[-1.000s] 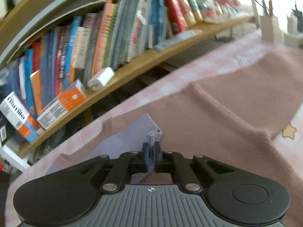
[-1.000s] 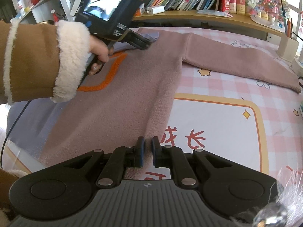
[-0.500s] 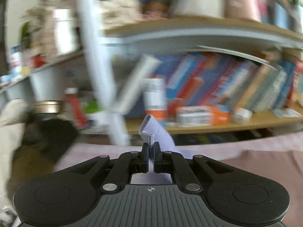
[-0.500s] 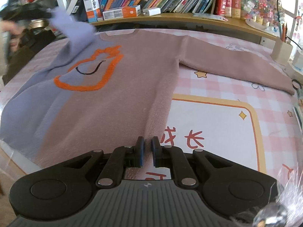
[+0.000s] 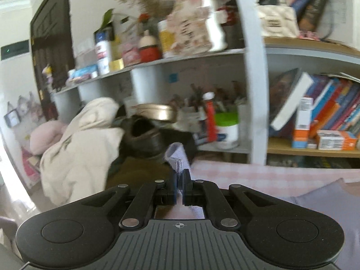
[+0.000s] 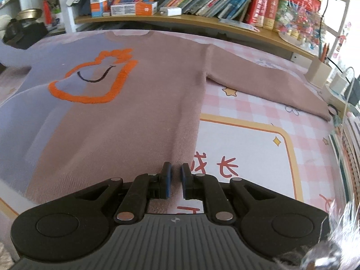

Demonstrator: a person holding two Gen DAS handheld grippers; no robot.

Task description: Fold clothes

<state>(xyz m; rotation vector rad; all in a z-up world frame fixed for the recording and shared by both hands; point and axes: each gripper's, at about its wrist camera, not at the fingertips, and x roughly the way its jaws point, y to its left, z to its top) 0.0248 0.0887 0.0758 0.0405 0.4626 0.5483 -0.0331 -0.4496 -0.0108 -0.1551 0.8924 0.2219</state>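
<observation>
My left gripper (image 5: 179, 181) pinches the soft lavender cuff (image 5: 177, 157), now swung toward the shelves; my right gripper (image 6: 175, 181), fingers nearly together, hovers over the fuzzy mauve sweater (image 6: 126, 112) flat on the checked table (image 6: 258, 103).

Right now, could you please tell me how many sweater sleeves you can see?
2: the brown sleeve lies stretched right across the checked cloth; the lilac sleeve's cuff is pinched in the left hand-held gripper.
</observation>
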